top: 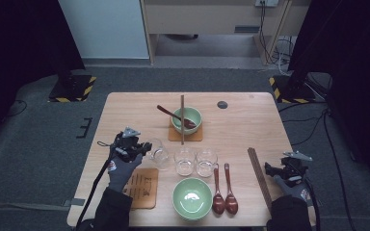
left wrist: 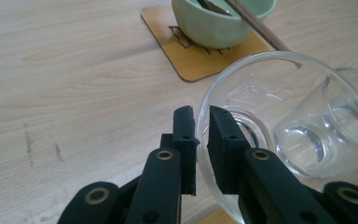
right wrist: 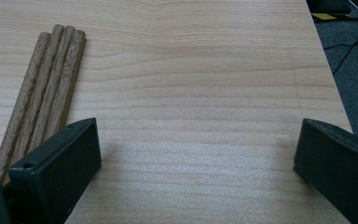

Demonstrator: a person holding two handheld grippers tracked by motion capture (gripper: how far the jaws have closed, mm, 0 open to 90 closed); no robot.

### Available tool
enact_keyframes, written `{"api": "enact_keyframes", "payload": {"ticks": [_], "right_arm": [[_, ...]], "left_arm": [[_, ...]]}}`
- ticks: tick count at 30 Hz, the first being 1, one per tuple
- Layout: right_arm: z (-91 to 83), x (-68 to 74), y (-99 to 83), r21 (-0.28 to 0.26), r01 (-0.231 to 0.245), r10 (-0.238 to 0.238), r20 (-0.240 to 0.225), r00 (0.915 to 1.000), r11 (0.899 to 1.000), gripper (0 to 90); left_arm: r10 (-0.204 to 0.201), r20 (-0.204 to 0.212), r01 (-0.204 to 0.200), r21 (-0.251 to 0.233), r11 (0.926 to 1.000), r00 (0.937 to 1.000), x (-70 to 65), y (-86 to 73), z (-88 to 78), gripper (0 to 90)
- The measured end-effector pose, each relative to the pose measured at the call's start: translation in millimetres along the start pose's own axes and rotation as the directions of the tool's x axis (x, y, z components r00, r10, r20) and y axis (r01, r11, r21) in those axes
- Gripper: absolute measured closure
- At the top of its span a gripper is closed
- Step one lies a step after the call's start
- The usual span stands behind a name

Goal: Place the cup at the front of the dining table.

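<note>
Glass cup (left wrist: 279, 135) rim pinched by left gripper (left wrist: 202, 122); right gripper (right wrist: 196, 149) spread wide.

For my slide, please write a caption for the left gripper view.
Left gripper pinches the rim of a clear glass cup, tilted above the wooden table.

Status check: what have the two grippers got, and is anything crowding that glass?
Left gripper shut on glass cup rim, cup tilted. Right gripper open, empty, beside chopsticks. Two more glasses close alongside.
</note>
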State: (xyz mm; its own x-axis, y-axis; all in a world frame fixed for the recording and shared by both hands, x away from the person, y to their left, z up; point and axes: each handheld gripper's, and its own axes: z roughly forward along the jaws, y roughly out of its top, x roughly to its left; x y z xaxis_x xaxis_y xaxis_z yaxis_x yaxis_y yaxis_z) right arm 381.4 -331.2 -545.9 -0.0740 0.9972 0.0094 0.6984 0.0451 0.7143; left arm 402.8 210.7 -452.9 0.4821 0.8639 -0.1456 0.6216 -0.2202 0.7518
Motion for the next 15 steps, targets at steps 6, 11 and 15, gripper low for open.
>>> {"api": "enact_keyframes", "payload": {"ticks": [6, 11, 15], "right_arm": [[0.0, 0.0, 0.0, 0.000, 0.000, 0.000, 0.000, 1.0000, 1.000, 0.6], [0.0, 0.0, 0.0, 0.000, 0.000, 0.000, 0.000, 1.0000, 1.000, 0.6], [0.0, 0.0, 0.0, 0.000, 0.000, 0.000, 0.000, 1.0000, 1.000, 0.6]], "left_arm": [[-0.009, -0.014, 0.009, -0.034, 0.9994, 0.9999, 4.0, 3.4, -7.3, 80.9], [-0.020, -0.016, 0.020, -0.050, 0.9986, 0.9997, 5.6, 5.0, -7.8, 81.0], [-0.022, -0.021, 0.021, -0.053, 0.9984, 0.9995, 7.1, 7.8, -6.5, 81.0]]}}
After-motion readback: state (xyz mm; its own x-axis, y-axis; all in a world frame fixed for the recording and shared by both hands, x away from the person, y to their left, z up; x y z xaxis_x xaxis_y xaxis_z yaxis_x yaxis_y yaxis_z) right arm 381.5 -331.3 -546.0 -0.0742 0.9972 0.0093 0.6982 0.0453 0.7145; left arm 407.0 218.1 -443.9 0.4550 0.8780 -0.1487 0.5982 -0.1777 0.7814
